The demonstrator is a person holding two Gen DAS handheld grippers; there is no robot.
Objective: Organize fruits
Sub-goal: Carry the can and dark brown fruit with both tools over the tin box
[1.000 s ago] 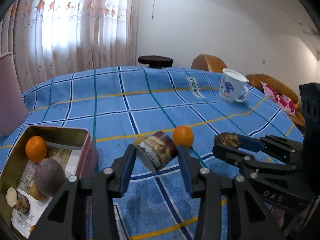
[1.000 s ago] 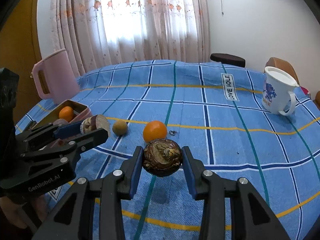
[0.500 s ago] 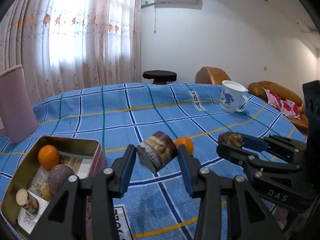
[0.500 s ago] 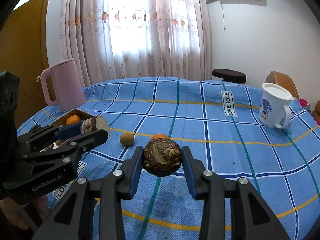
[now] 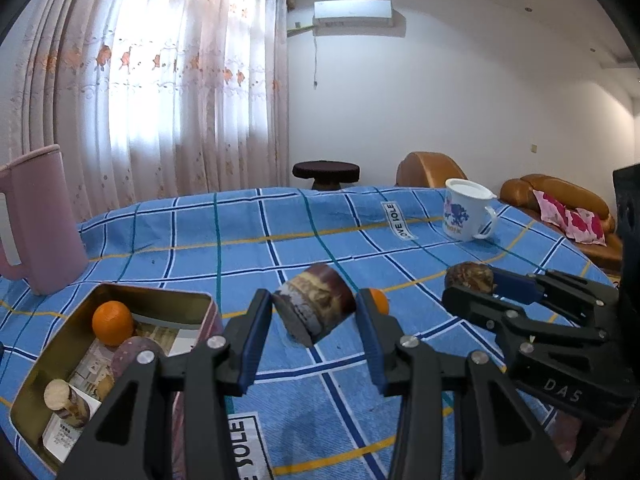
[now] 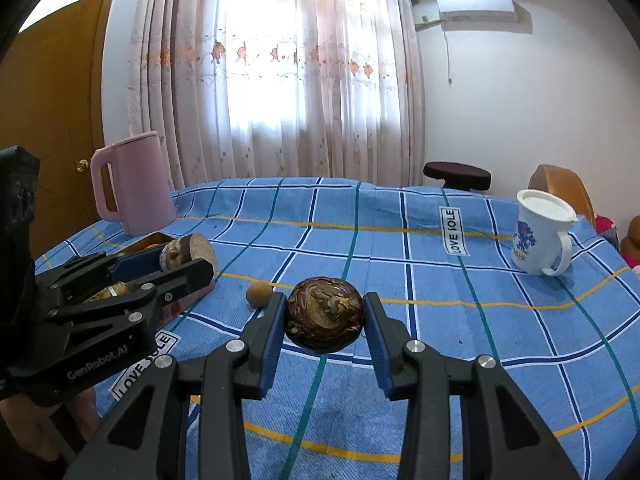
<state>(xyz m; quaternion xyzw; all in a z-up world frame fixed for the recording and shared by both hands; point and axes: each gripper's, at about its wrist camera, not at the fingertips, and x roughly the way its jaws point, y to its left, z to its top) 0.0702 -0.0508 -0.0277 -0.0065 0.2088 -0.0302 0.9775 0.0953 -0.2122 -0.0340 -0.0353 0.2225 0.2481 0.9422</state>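
Note:
My left gripper [image 5: 314, 316] is shut on a cut brown-and-cream cylindrical piece [image 5: 316, 308], held above the blue checked cloth, right of the metal tin [image 5: 176, 300]. The tin holds an orange [image 5: 112, 322], a purple round fruit [image 5: 134, 356] and a small cut piece [image 5: 62, 398]. My right gripper [image 6: 325, 320] is shut on a round dark brown fruit [image 6: 325, 312], also lifted; it shows in the left wrist view [image 5: 470, 278]. A loose orange [image 5: 379, 300] lies partly hidden behind the left finger. A small tan fruit [image 6: 259, 294] lies on the cloth.
A pink jug [image 6: 132, 184] stands at the back left beside the tin. A white mug with a blue print [image 6: 540, 236] stands at the right. Beyond the table are a dark stool [image 5: 326, 172] and brown sofas [image 5: 560, 200].
Both grippers have risen with their fruit still held; the table objects sit lower and farther in both views. The loose orange is now largely hidden behind the fingers.

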